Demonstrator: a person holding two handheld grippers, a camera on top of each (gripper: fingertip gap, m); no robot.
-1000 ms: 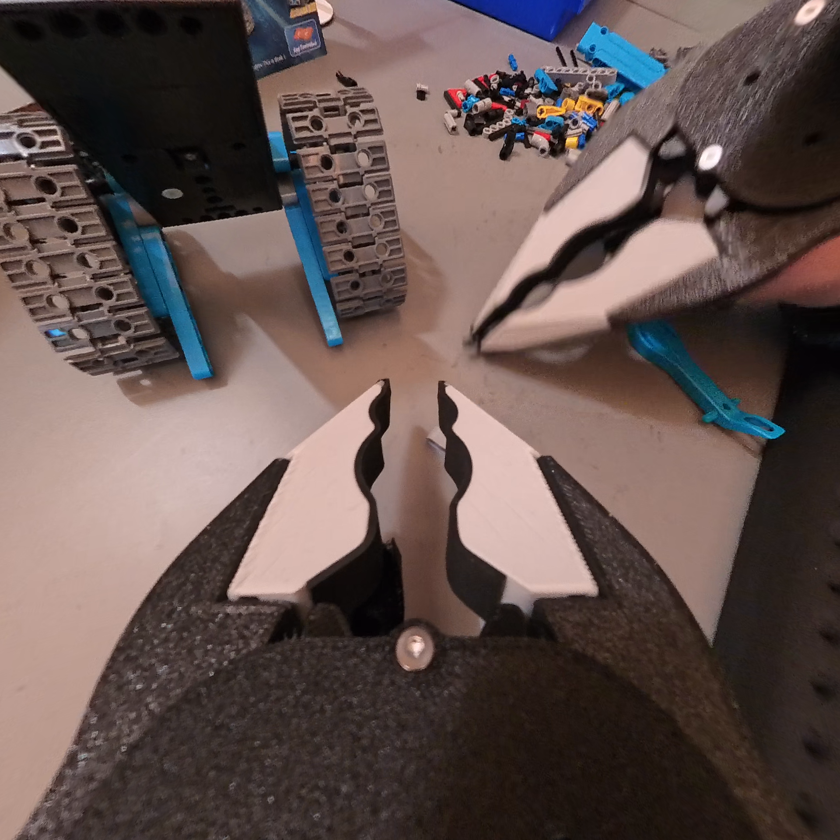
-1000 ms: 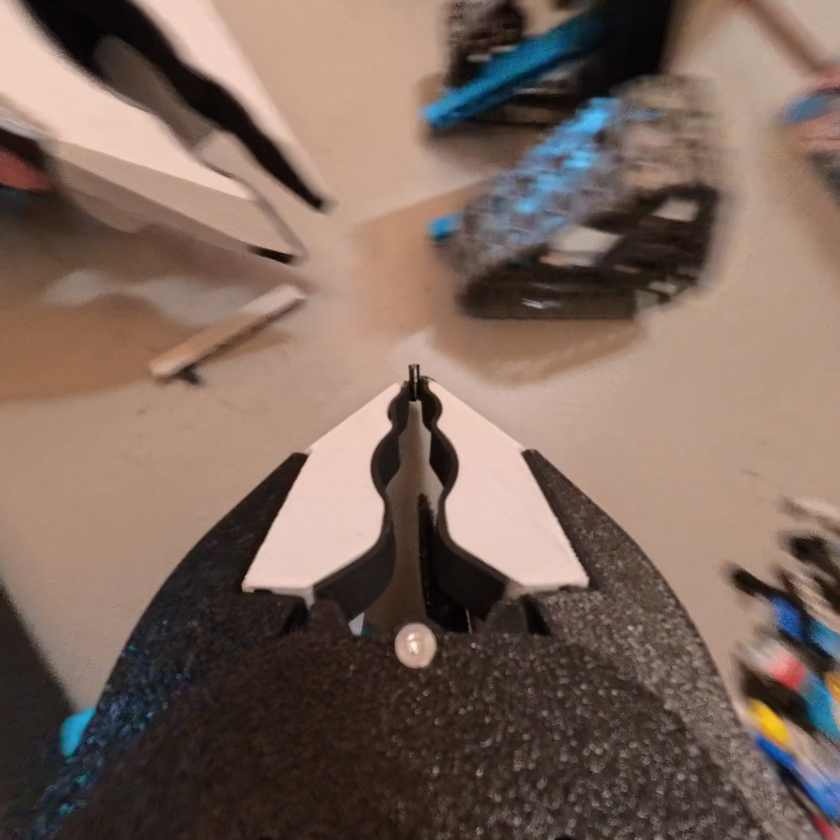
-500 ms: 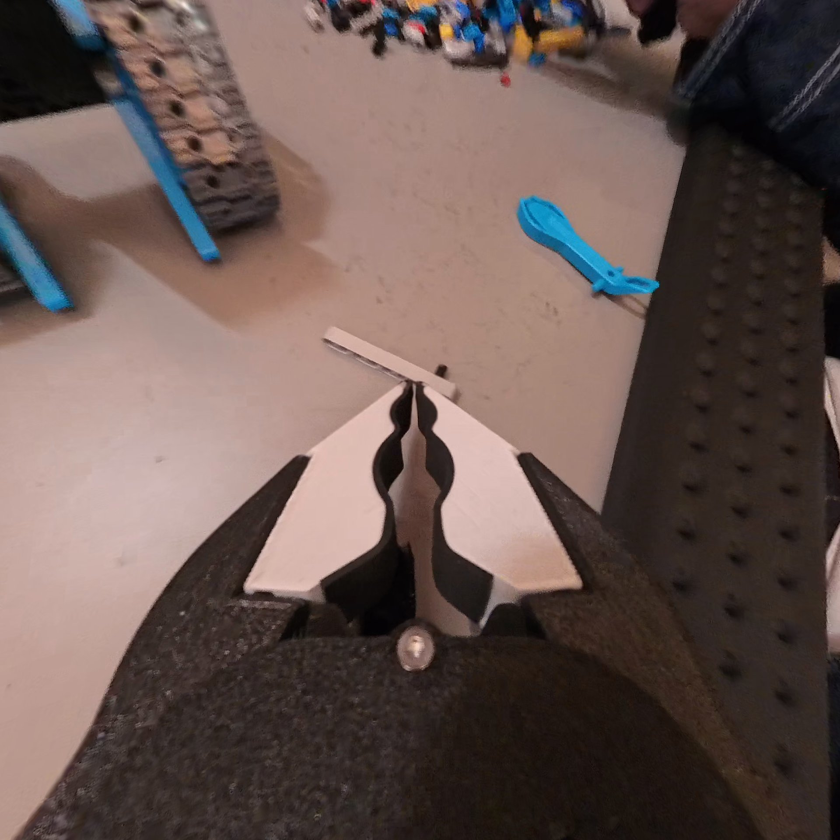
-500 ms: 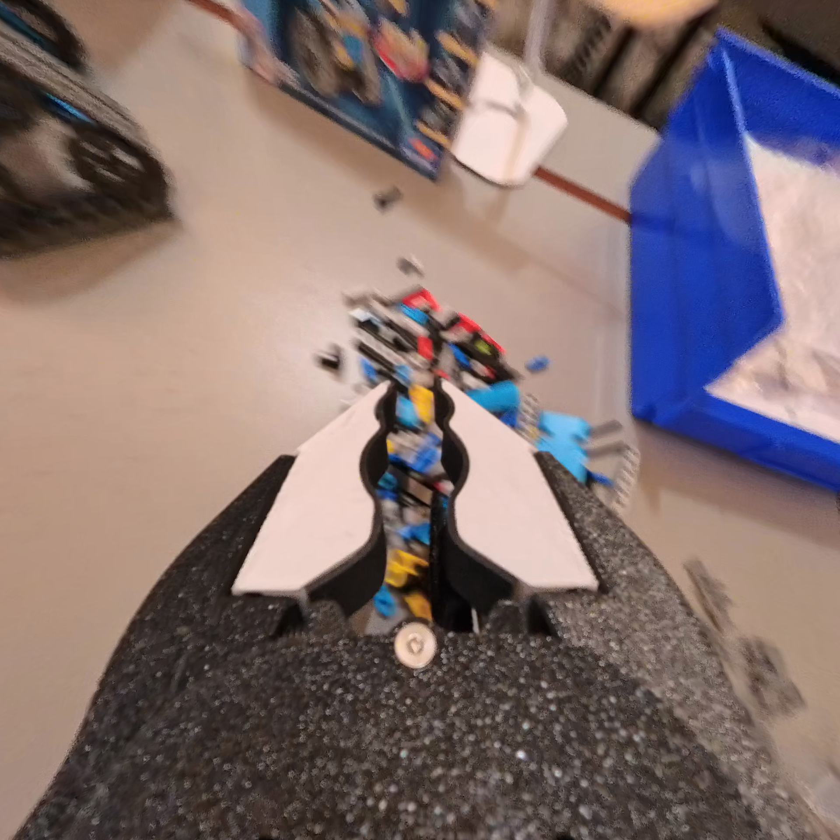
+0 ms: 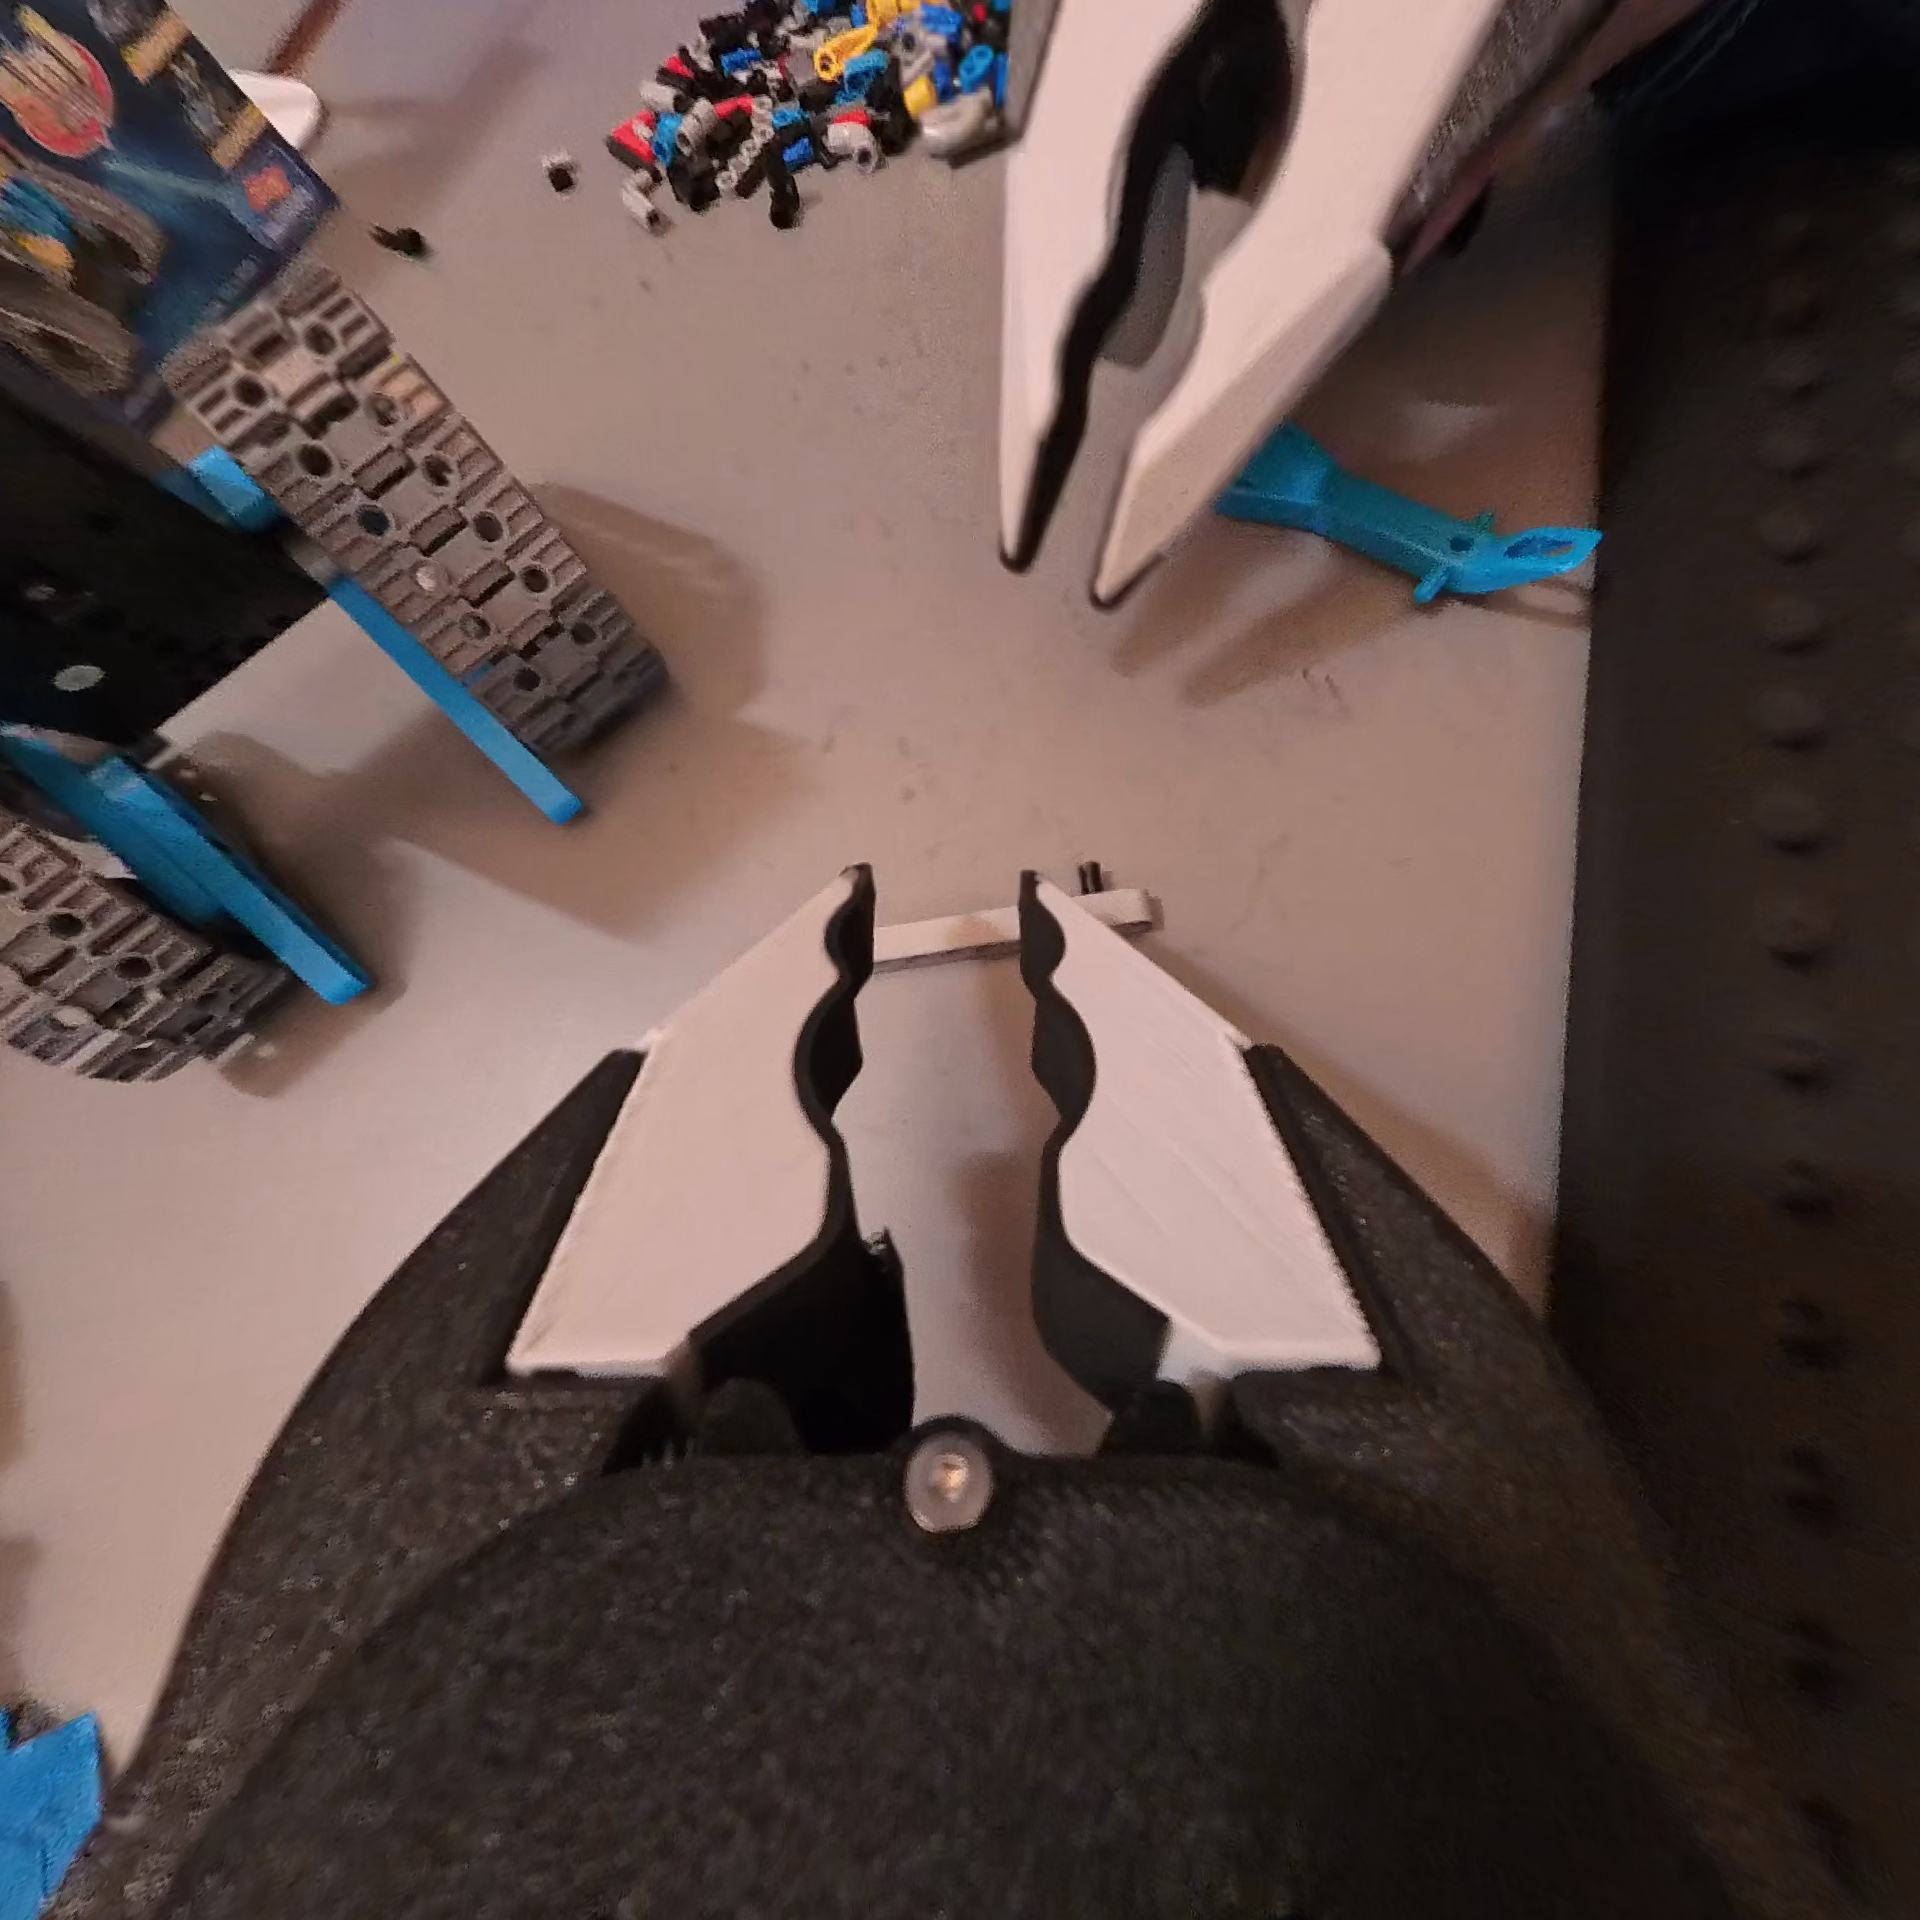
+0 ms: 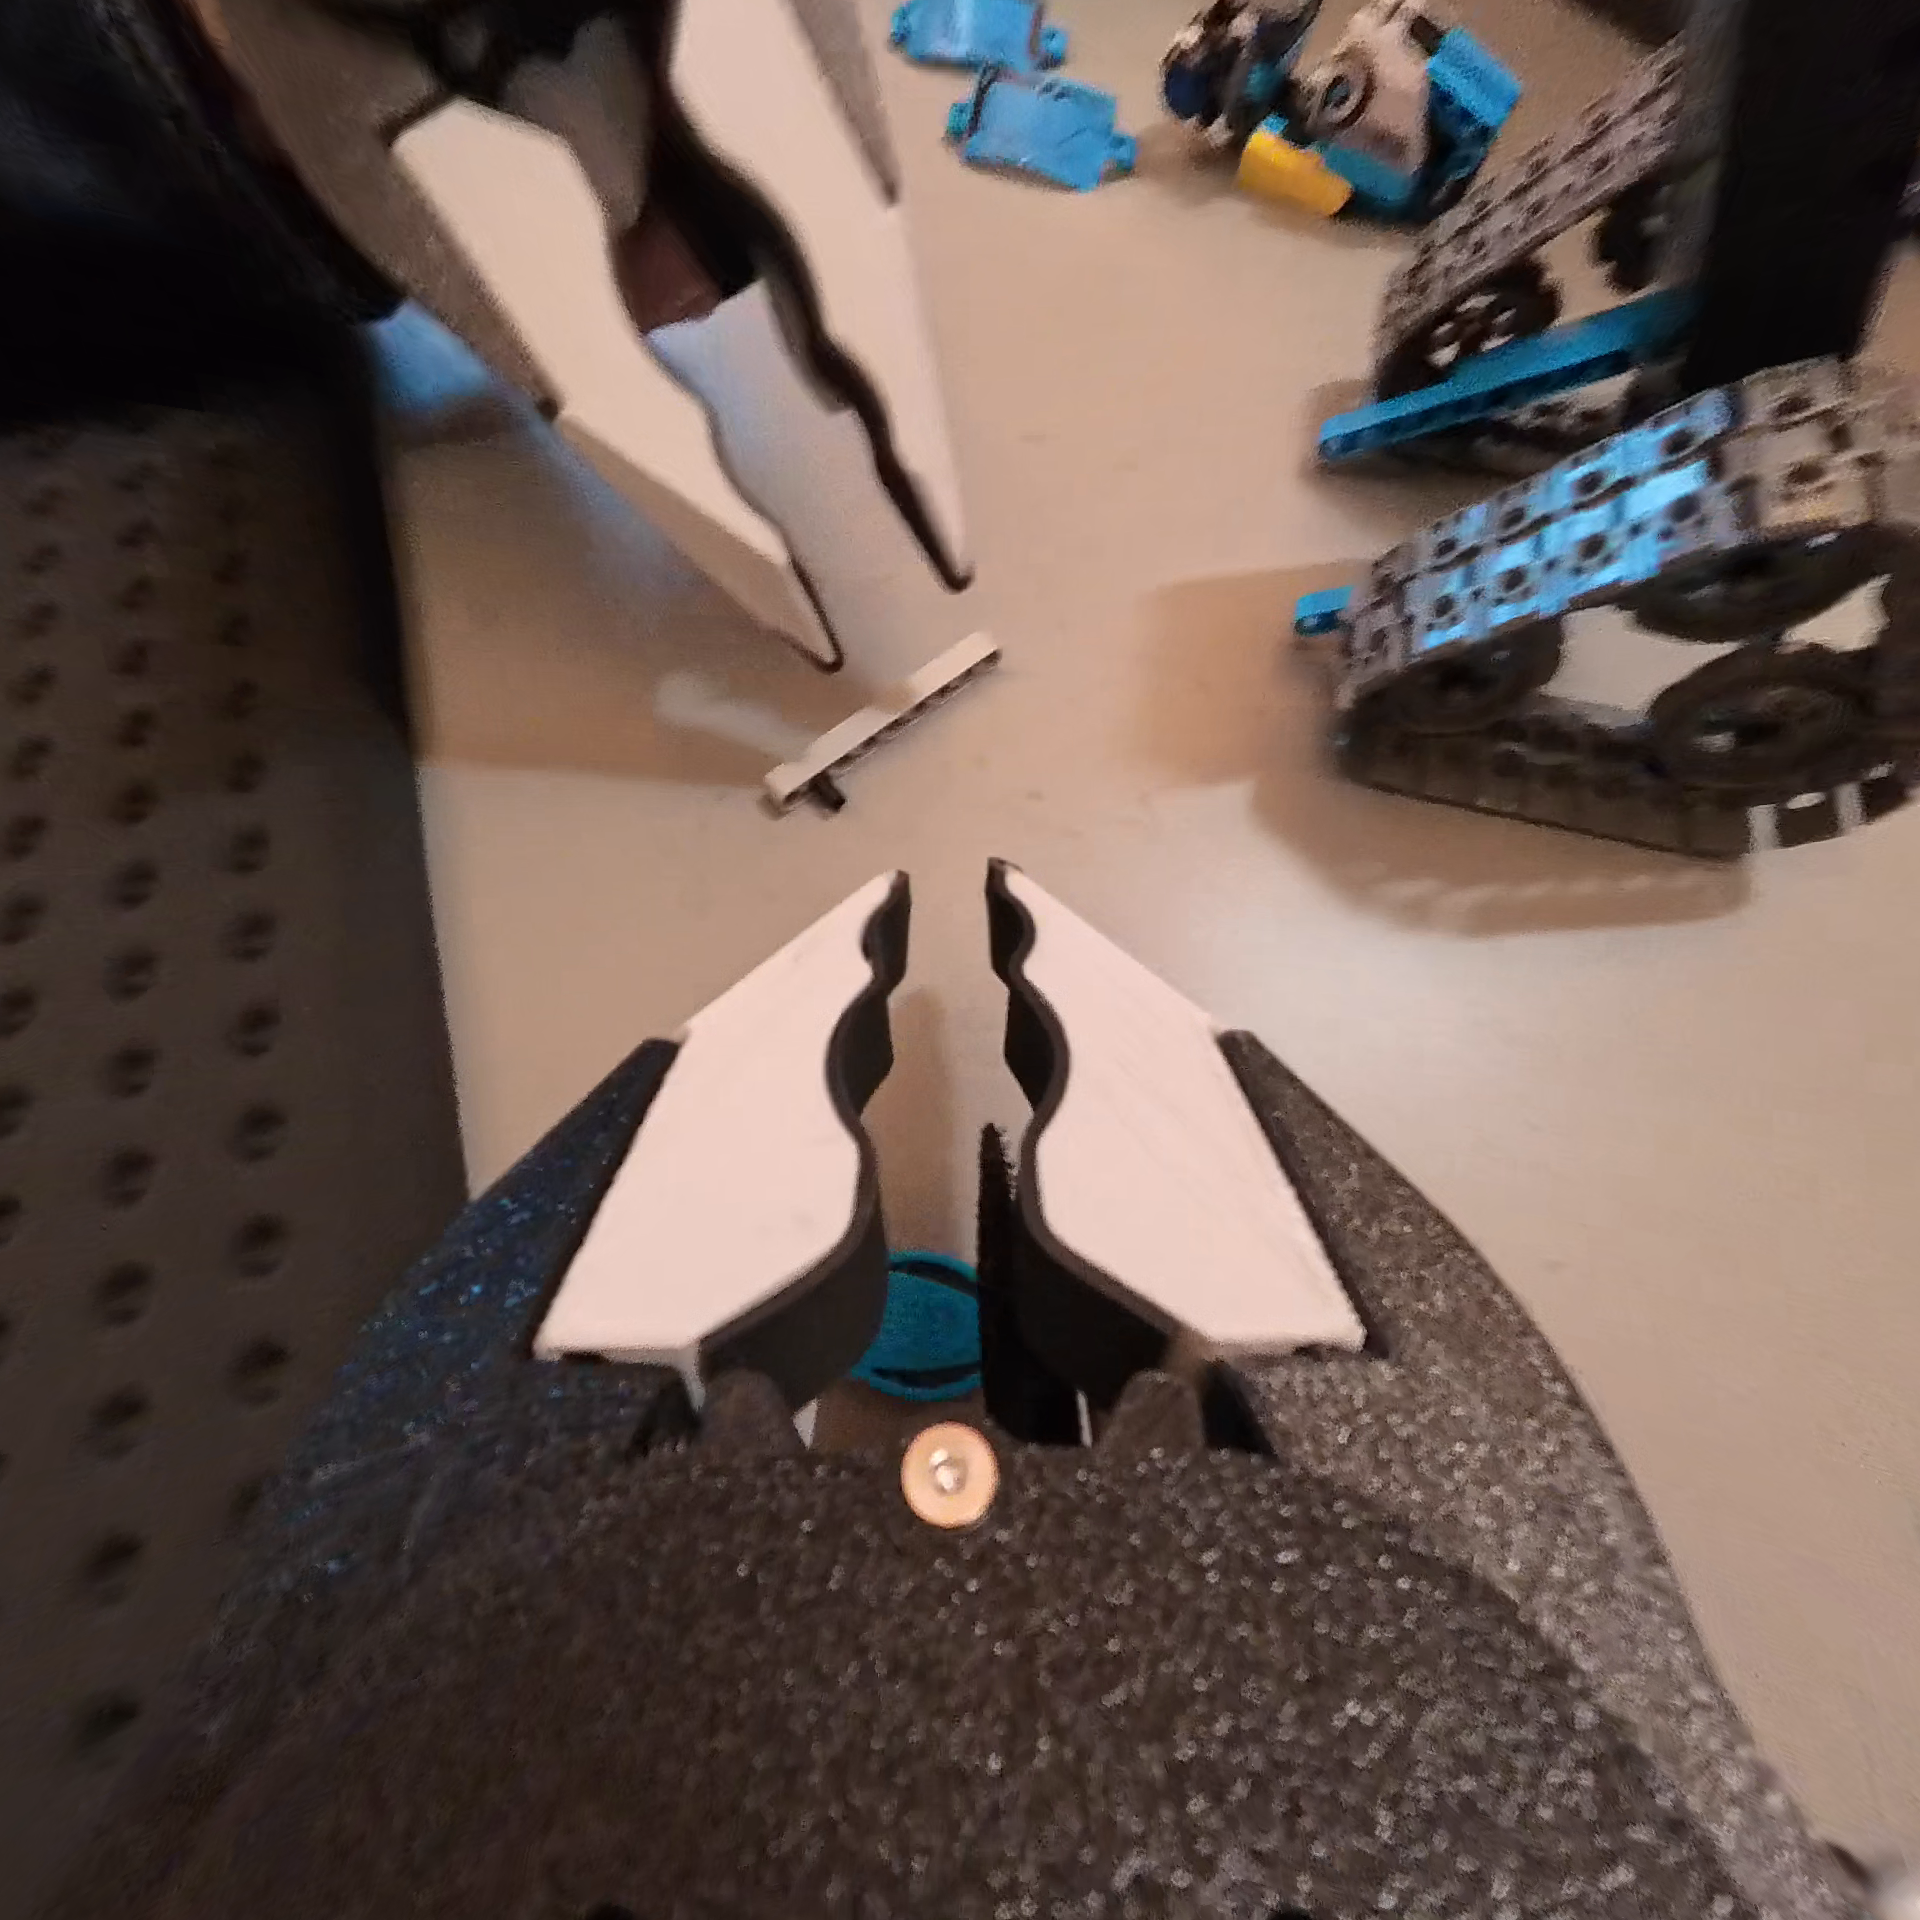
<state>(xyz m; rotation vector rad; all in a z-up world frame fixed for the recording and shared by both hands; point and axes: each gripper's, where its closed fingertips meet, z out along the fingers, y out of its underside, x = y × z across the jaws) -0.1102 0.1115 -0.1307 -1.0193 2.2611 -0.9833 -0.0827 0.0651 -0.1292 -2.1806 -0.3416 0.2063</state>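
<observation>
You are looking at almost no lettering here. The one printed thing showing is the dark blue picture box (image 5: 125, 197) standing at the far left of the left wrist view, behind the grey tracked model; it is carrying coloured artwork and small patches of print, all too blurred and small for you to be reading. Nothing in the right wrist view is bearing any lettering, numbers or signs.
</observation>
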